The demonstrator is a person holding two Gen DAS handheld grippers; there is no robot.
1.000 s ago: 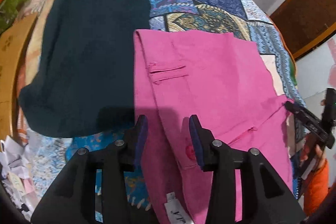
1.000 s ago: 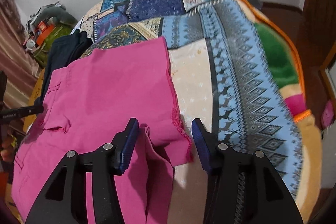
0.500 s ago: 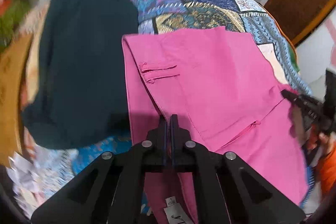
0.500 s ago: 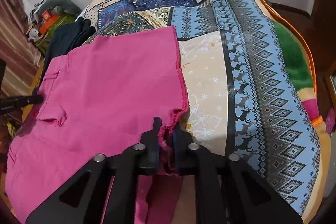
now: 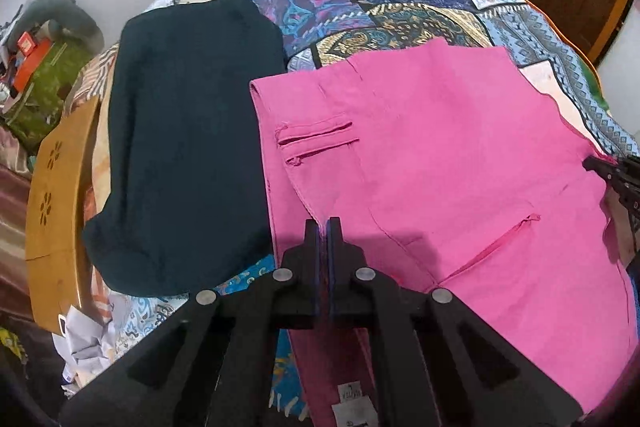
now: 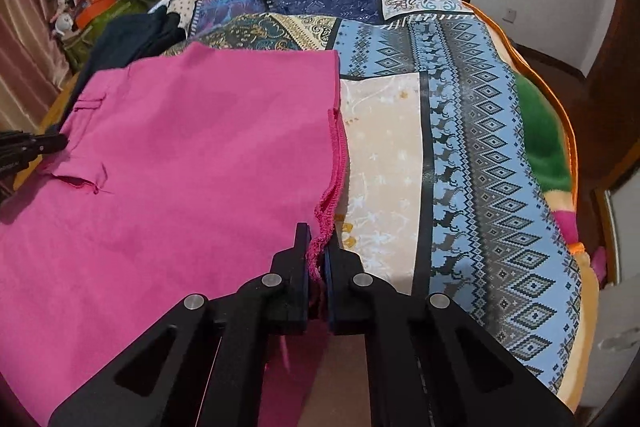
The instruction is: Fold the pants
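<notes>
Your work surface is a bed covered by a patchwork blanket [image 6: 460, 131] in blue, cream and green. On it lie the pink pants [image 5: 440, 163] spread flat, with a dark teal garment [image 5: 180, 147] just beside them, edges touching.

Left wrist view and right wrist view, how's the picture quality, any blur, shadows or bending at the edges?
Left wrist view: sharp, strong fisheye bulge with dark corners; the left gripper casts a soft shadow on the pink pants. Right wrist view: also sharp and evenly lit, no glare; the bedspread curves toward the rim, and the right gripper is crisp.
</notes>
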